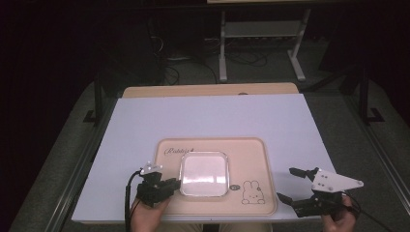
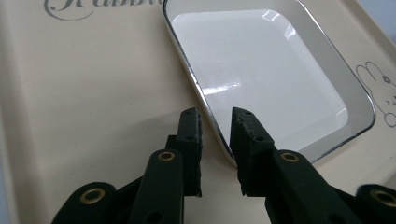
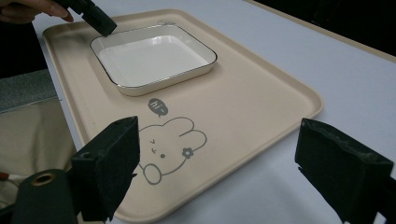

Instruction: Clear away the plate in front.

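One white dish (image 2: pixel 261 70), rim between left gripper (image 2: pixel 215 122) jaws, unclamped.

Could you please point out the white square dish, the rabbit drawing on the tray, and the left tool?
white square dish (image 1: pixel 204 174), high view, its flat centre.
rabbit drawing (image 3: pixel 166 149), right gripper view, the face.
left tool (image 2: pixel 215 126), left gripper view, midway between its fingertips.

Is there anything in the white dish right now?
No, the white dish on the beige tray shows a bare glossy bottom in the left gripper view.
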`<state>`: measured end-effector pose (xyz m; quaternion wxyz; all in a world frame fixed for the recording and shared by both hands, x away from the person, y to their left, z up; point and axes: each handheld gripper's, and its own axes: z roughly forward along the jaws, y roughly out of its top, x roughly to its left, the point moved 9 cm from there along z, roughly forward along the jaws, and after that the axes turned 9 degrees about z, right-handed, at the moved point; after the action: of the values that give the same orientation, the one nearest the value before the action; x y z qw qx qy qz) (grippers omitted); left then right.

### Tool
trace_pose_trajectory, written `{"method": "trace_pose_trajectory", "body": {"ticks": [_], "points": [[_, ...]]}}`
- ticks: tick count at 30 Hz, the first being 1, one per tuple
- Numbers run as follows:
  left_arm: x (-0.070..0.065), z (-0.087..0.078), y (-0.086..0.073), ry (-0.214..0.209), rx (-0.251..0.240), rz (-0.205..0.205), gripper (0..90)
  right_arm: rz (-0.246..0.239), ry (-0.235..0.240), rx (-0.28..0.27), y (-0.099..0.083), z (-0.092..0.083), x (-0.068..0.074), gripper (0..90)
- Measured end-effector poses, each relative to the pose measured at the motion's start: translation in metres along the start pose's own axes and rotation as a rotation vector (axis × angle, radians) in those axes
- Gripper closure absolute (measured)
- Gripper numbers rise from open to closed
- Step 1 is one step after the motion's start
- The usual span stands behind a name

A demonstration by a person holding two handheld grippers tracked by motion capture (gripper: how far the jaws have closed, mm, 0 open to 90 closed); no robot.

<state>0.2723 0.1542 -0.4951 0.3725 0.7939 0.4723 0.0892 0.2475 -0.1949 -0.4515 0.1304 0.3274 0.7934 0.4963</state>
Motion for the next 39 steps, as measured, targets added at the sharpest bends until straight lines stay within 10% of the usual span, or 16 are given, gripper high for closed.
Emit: {"method": "trace_pose_trajectory", "body": {"ticks": [39], "points": [[0.029, -0.031, 0.016, -0.048, -0.117, 0.148, 57.8, 0.020, -0.036, 0.031, -0.004, 0.003, -0.006, 13.1]]}}
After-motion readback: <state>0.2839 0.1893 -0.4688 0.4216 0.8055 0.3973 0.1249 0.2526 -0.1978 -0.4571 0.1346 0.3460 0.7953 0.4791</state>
